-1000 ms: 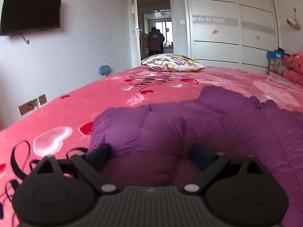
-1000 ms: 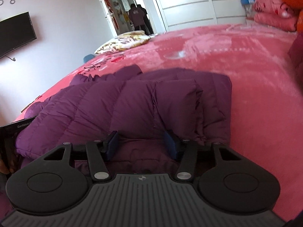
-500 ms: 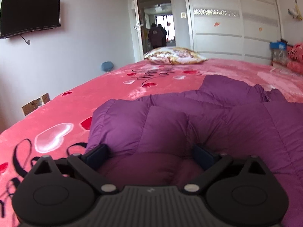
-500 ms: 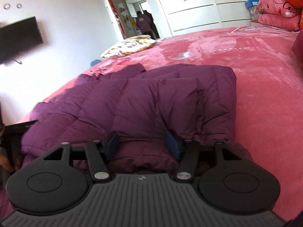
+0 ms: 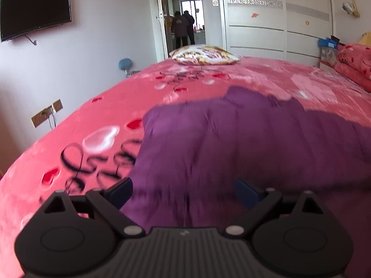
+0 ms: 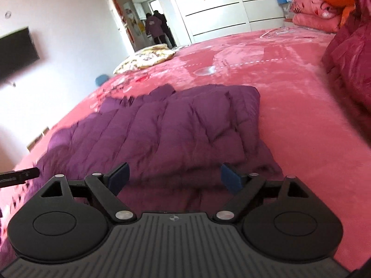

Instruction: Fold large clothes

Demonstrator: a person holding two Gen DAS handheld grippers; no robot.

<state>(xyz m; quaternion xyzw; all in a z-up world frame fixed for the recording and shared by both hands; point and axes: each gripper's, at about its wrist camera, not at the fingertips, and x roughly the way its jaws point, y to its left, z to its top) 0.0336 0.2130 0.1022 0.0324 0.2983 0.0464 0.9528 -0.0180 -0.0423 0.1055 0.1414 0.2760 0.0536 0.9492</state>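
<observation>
On the left, the left hand-held gripper [image 5: 183, 193] has its jaws spread wide, the blue pads apart on either side of the near edge of the purple down jacket [image 5: 231, 143]; the blurred cloth lies between them but neither pad seems to press on it. The jacket lies folded in a puffy quilted slab on the bed [image 5: 92, 120], near its front edge, with bare blanket all round.

On the right, the right hand-held gripper [image 6: 174, 176] is opening, its pads [image 6: 231, 180] well clear of the jacket's [image 6: 185, 127] front fold, nothing pinched. In this view a black edge at the far left, likely the other gripper, sits just beside the jacket's left end.

As I read it, a fold has just been laid down and both grippers are letting go. The next move probably calls for a fresh hold on one end of the slab, to bring it over the other or to square the bundle; the filling is springy and may puff open again.

The bed wears a pink plush blanket with hearts and black script. Beyond it are a patterned pillow [image 5: 204, 55], a wall-mounted television [image 5: 34, 11], white wardrobe doors [image 5: 278, 16], stacked pink bedding [image 6: 313, 16] at right, and two people standing in the doorway [image 5: 183, 25].
</observation>
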